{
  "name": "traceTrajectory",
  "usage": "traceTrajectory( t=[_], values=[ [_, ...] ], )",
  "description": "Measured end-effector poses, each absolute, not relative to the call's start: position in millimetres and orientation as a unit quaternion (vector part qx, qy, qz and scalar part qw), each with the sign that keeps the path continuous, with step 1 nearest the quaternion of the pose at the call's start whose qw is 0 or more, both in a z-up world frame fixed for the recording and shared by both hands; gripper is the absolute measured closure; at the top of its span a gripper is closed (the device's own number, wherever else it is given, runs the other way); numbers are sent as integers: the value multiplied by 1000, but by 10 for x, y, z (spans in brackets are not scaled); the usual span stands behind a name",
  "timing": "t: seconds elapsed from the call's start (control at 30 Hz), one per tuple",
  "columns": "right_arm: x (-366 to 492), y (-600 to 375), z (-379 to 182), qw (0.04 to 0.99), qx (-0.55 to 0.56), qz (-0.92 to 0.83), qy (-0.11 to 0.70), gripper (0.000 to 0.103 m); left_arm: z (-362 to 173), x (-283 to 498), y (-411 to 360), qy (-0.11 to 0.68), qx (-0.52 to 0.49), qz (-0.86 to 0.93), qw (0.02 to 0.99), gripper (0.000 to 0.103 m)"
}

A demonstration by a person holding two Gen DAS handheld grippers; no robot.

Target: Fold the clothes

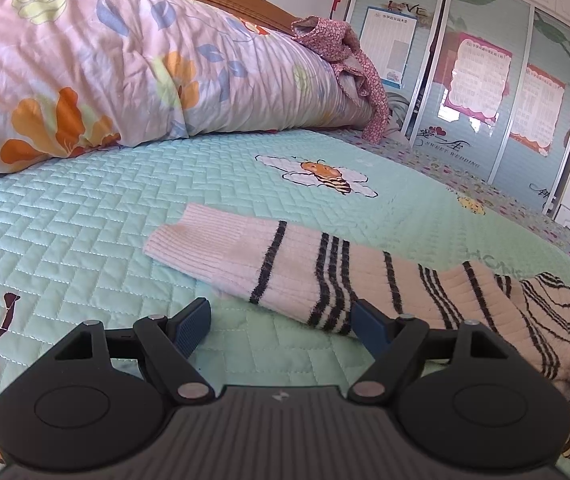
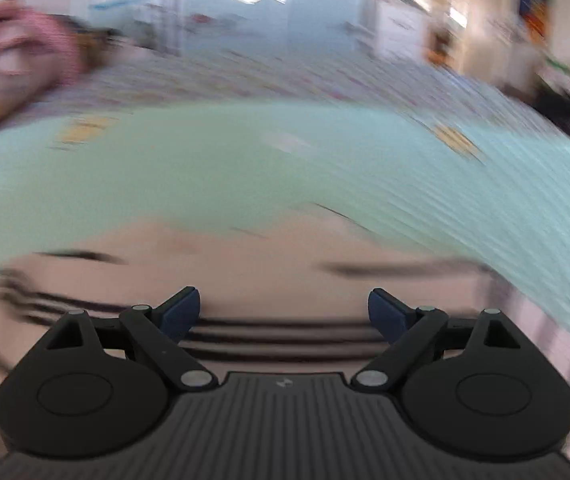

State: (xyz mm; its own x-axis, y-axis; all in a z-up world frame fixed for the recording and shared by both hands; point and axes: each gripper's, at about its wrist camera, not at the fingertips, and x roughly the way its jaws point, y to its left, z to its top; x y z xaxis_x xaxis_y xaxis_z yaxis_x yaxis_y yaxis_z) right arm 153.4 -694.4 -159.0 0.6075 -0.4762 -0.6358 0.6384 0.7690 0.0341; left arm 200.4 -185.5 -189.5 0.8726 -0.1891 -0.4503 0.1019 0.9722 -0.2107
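Left gripper (image 1: 281, 322) jaws stand wide, nothing between the pads; right gripper (image 2: 283, 312) also spread wide and empty, its view badly motion-smeared; striped sweater (image 1: 405, 292) lies flat on the mint quilted bedspread (image 1: 105, 232); from the left claw the sleeve (image 1: 245, 256) runs ahead and leftward, cuff end (image 1: 177, 236) ahead-left of the left pad, sleeve edge just ahead of the right pad, body bunched off to the right and partly under the claw's right side; from the right claw the pink knit with black stripes sits directly below and just ahead of the jaws, bedspread beyond; handling guess: fuzzy rib knit, light, soft, stretchy, zero stiffness, will sag and drag on the quilt; not slippery, not fragile, pads should bite fine; I'd pinch the sleeve at the cuff through both layers and carry it over the body, or take shoulder and hem seams for the body fold; avoid grabbing mid-panel, it would just tent; floral duvet (image 1: 85, 60) heaped far ahead-left, a red-print garment (image 1: 345, 56) draped on its end, well apart from the sweater; readable text: wardrobe doors (image 1: 485, 80) ahead-right carry "LOVE" up top and "SWEET WEDDING" lower down; posters on the doors too small to read; partial lettering on the bedspread near the sweater, not legible.
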Motion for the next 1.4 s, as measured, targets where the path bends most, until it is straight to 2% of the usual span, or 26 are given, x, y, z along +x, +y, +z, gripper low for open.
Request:
traceTrajectory(
  t=[0.03,0.2,0.3,0.43,0.5,0.63,0.83,1.0,1.07,1.17,1.3,1.4],
  values=[
    [1448,-7130,-1635,882,147,-319,313,4,-1896,2004,-1859,241,-89,-75,963,23],
    [1240,-7592,-1395,845,153,-423,291,6,-1899,2017,-1876,243,-83,-73,964,22],
    [837,-7406,-1332,865,197,-372,274,6,-1903,2014,-1864,242,-84,-74,964,22],
    [645,-7231,-1559,868,161,-342,323,6,-1904,2017,-1865,244,-85,-74,963,22],
    [640,-7446,-1637,858,153,-365,327,7,-1903,2022,-1868,245,-84,-74,963,22],
    [328,-7664,-1380,823,224,-451,264,8,-1904,2022,-1866,244,-84,-74,963,22],
    [-258,-6993,-1399,868,241,-331,280,8,-1904,2019,-1866,245,-84,-74,963,22],
    [-699,-7009,-1559,850,171,-394,304,8,-1905,2028,-1885,247,-79,-72,963,22],
    [-839,-6821,-1437,851,174,-402,291,8,-1906,2029,-1894,247,-76,-71,963,22],
    [-923,-6289,-1399,886,139,-322,303,8,-1905,2039,-1911,252,-71,-69,963,22],
    [-1066,-5783,-1632,869,94,-301,382,7,-1892,2114,-1978,274,-47,-69,958,15],
    [-1572,-5740,-1641,865,121,-327,361,7,-1860,2165,-2063,299,-13,-77,951,8]
  ],
)
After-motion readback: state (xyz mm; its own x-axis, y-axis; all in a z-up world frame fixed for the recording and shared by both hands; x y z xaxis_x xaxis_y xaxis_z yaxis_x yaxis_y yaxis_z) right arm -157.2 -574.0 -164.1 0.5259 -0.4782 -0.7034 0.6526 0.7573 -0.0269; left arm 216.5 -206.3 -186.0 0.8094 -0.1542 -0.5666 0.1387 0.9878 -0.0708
